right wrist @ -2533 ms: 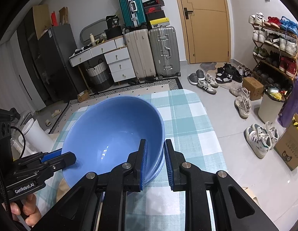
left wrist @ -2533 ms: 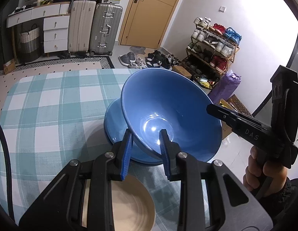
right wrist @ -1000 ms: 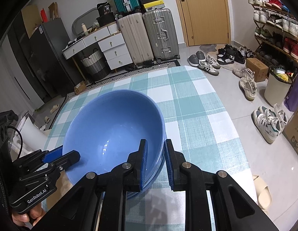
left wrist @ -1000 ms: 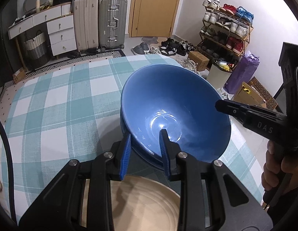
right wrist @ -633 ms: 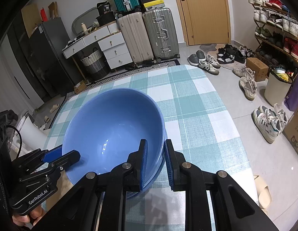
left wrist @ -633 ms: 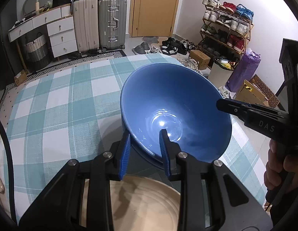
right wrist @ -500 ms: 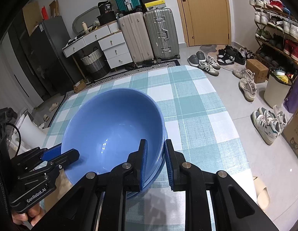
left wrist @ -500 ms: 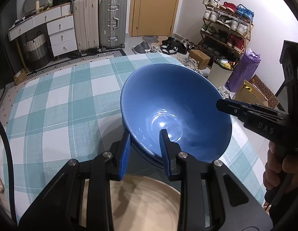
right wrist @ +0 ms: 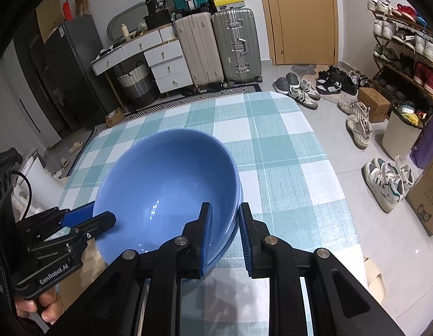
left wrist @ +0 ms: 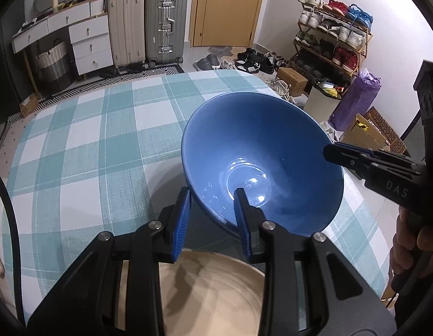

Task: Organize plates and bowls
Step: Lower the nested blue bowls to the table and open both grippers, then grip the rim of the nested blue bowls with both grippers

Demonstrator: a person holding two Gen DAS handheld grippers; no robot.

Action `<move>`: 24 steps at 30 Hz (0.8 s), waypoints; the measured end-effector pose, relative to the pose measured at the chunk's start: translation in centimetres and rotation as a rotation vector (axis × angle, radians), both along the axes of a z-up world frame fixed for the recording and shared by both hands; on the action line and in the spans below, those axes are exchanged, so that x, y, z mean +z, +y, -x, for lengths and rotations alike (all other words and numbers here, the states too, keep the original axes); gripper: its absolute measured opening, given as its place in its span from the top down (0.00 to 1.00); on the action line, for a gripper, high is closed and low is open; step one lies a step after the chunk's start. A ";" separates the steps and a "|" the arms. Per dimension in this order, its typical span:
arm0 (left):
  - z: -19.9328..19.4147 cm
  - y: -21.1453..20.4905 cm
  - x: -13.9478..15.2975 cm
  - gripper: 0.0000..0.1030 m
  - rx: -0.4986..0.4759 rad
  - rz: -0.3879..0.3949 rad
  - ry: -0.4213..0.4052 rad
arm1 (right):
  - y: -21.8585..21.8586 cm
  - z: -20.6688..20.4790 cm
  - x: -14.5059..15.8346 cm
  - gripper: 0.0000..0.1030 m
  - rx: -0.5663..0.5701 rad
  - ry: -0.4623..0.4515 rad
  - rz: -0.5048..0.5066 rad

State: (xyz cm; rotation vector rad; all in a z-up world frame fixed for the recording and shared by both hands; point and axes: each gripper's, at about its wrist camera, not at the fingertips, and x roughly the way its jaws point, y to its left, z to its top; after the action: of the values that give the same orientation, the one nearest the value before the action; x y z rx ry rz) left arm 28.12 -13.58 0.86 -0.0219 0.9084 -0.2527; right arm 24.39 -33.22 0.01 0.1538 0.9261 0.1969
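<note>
Update: a couple seconds back I had the bowl (left wrist: pixel 261 151) tipped up over the second bowl (right wrist: pixel 229 238); now it has sunk down level and nested into it, so I'd call this stack basically done and letting go is probably next. My left gripper (left wrist: pixel 212 204) is pinching the bowl's rim on the side nearest the plate (left wrist: pixel 211 288), one finger inside, one outside. My right gripper (right wrist: pixel 225 215) is clamped on the rim round the side away from the plate. The stack sits on the table (left wrist: pixel 90 140) just beyond the plate.
</note>
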 end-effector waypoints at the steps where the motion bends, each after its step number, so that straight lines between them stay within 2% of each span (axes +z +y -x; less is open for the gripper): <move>1: 0.0 0.1 0.0 0.67 0.003 0.001 0.002 | 0.0 -0.1 0.0 0.77 0.001 0.005 0.003; 3: -0.1 0.4 0.1 0.60 0.006 0.012 0.000 | -0.1 -0.1 0.0 0.75 -0.002 0.008 0.012; 5: -0.3 1.0 0.3 0.49 0.015 0.031 -0.004 | -0.3 0.0 0.1 0.68 -0.008 0.004 0.016; 6: -0.3 1.2 0.5 0.47 0.020 0.041 -0.007 | -0.5 0.0 0.2 0.60 -0.009 0.000 0.010; 7: -0.4 1.5 0.7 0.38 0.025 0.048 -0.011 | -0.7 0.1 0.4 0.51 -0.010 -0.003 0.002; 8: -0.5 1.8 0.9 0.27 0.033 0.049 -0.014 | -1.0 0.1 0.5 0.48 -0.011 -0.006 -0.012; 9: -0.6 2.0 1.0 0.22 0.040 0.050 -0.017 | -1.2 0.2 0.6 0.44 -0.014 -0.008 -0.025; 11: -0.8 2.4 1.2 0.18 0.059 0.052 -0.024 | -1.7 0.2 0.8 0.31 -0.021 -0.012 -0.038; 12: -0.9 2.6 1.3 0.16 0.064 0.051 -0.021 | -1.9 0.2 0.8 0.18 -0.028 -0.013 -0.041; 13: -1.1 2.7 1.2 0.10 0.070 0.049 -0.018 | -2.1 0.2 0.7 0.13 -0.040 -0.015 -0.043; 14: -1.2 2.8 1.3 0.01 0.073 0.053 -0.018 | -2.2 0.2 0.7 0.13 -0.055 -0.017 -0.038; 17: -1.5 2.9 1.2 0.01 0.075 0.071 -0.018 | -2.7 0.0 0.1 0.12 -0.077 -0.004 -0.033; 24: -3.2 3.3 -0.9 0.01 0.117 0.114 0.046 | -2.9 -0.7 -1.8 0.10 -0.091 0.048 -0.076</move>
State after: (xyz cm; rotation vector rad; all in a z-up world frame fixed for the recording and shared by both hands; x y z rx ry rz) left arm 31.34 -10.28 -0.01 -0.1868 0.9341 -0.1955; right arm 25.13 -36.13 -1.80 0.2710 0.9580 0.1448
